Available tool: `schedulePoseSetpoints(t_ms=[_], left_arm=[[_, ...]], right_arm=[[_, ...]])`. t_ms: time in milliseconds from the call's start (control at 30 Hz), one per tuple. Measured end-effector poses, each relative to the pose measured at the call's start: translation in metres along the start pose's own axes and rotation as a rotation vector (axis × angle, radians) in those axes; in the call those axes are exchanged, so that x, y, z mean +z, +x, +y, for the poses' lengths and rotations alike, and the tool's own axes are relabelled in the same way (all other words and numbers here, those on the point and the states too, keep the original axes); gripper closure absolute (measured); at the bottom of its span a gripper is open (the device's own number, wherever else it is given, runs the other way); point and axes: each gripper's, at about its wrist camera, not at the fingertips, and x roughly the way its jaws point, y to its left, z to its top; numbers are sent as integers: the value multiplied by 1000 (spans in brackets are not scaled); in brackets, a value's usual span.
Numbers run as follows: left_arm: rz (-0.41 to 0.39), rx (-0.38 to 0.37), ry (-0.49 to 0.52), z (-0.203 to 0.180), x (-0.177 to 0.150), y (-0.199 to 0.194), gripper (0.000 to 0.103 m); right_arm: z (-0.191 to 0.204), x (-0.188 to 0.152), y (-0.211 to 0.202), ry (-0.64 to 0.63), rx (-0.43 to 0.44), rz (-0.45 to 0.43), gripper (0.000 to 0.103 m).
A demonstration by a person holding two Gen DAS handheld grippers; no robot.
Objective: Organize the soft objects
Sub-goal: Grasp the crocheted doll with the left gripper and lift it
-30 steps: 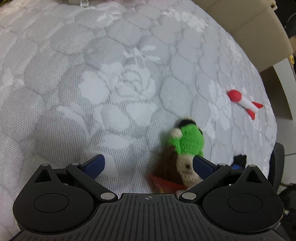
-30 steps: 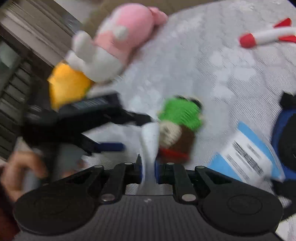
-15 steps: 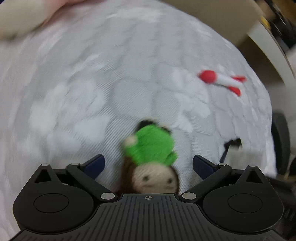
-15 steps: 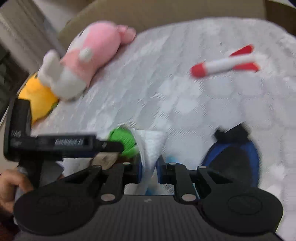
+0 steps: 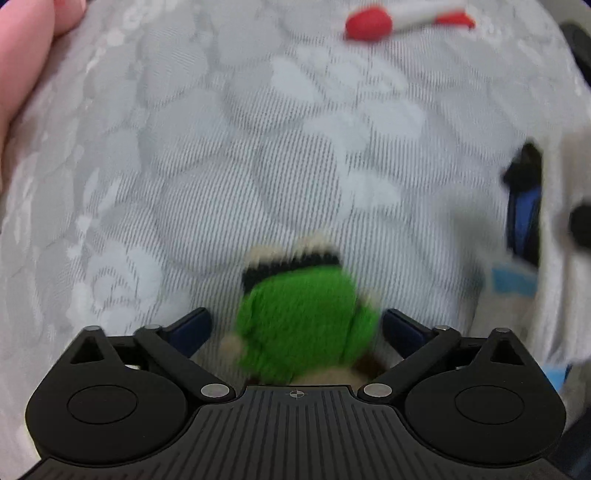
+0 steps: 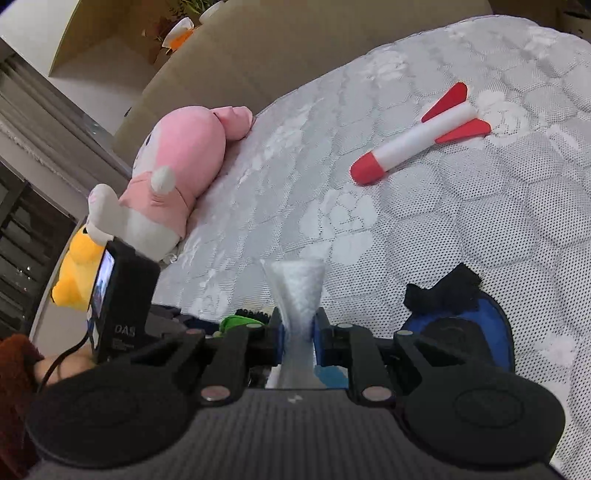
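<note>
A small knitted doll with a green hat [image 5: 303, 321] lies on the grey quilted mattress [image 5: 221, 166], right between the spread fingers of my left gripper [image 5: 295, 325], which is open around it. In the right wrist view only a sliver of the green doll [image 6: 236, 320] shows behind the left gripper's body [image 6: 122, 295]. My right gripper [image 6: 298, 328] is shut on a pinched strip of white fabric [image 6: 297, 291] that stands up between its pads. A red and white foam rocket [image 6: 417, 142] lies further back on the mattress [image 6: 461, 221]; the rocket [image 5: 399, 20] also shows at the top of the blurred left wrist view.
A big pink and white plush [image 6: 173, 173] and a yellow plush [image 6: 75, 269] lie at the mattress's left edge by a beige headboard [image 6: 258, 55]. A blue and black pouch [image 6: 458, 317] sits just right of my right gripper. A hand [image 6: 62, 369] holds the left gripper.
My left gripper has moved forward so the green doll now sits deep between its open fingers. The right gripper, still pinching the white fabric, has swung and lifted slightly.
</note>
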Motion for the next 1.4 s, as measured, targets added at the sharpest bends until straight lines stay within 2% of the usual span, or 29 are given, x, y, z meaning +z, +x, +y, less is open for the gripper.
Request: schedulePoseSetpoints(t_ms=[33,67,133,233,300,467,533,600,633,667,700,767,867,900,967,1067,1200,1333,1400], left_arm=[[-15,-4,-20,-1,1,-3,31],[-34,-1,-34,-2,2,-9,39],[-107,-29,-39,-6,-1,-29,39],[-259,-90,2,-17,-16,-68,41],[-322,-106,5,-20,-36,-87,54],[-303,-131,18,-25,-78,-90,56],[-284,-74,44,-26,-84,-83,56],[-296,-49,30,-22,-71,-83,53],[-307,-40,20,-19,-64,-84,50],[-315,-26,15,-18,-51,-82,42],[-315,-7,19,-18,-36,-77,24],[-287,17,43,-22,-6,-59,8],[-205,56,75,-32,29,-26,8],[-179,73,94,-36,33,-18,17],[-138,74,121,-43,36,-8,50],[-201,31,130,-49,28,-35,51],[-383,-62,122,-48,-14,-95,50],[-342,-103,93,-40,-62,-104,49],[-320,-105,74,-35,-81,-104,48]], right_arm=[[-1,0,-1,5,-1,-2,84],[-3,0,-2,9,-2,-5,84],[-5,0,-6,18,-14,-18,84],[-7,1,-11,25,-39,-47,84],[-8,2,-13,35,-28,-56,84],[-5,-1,-14,97,148,-41,86],[0,0,-12,85,110,-60,88],[2,3,-14,35,4,-97,89],[0,3,-17,33,-20,-110,89],[-4,3,-20,52,-26,-119,89],[-9,3,-22,79,-19,-121,89],[-15,3,-24,118,-9,-116,89],[-15,2,-20,76,-40,-102,89],[-16,2,-18,61,-52,-98,89],[-22,3,-16,69,-64,-90,89],[-37,8,-12,127,-71,-90,89],[-40,14,-15,145,-44,-117,89],[-24,9,-17,120,56,-106,89],[-16,2,-16,144,148,-78,89]])
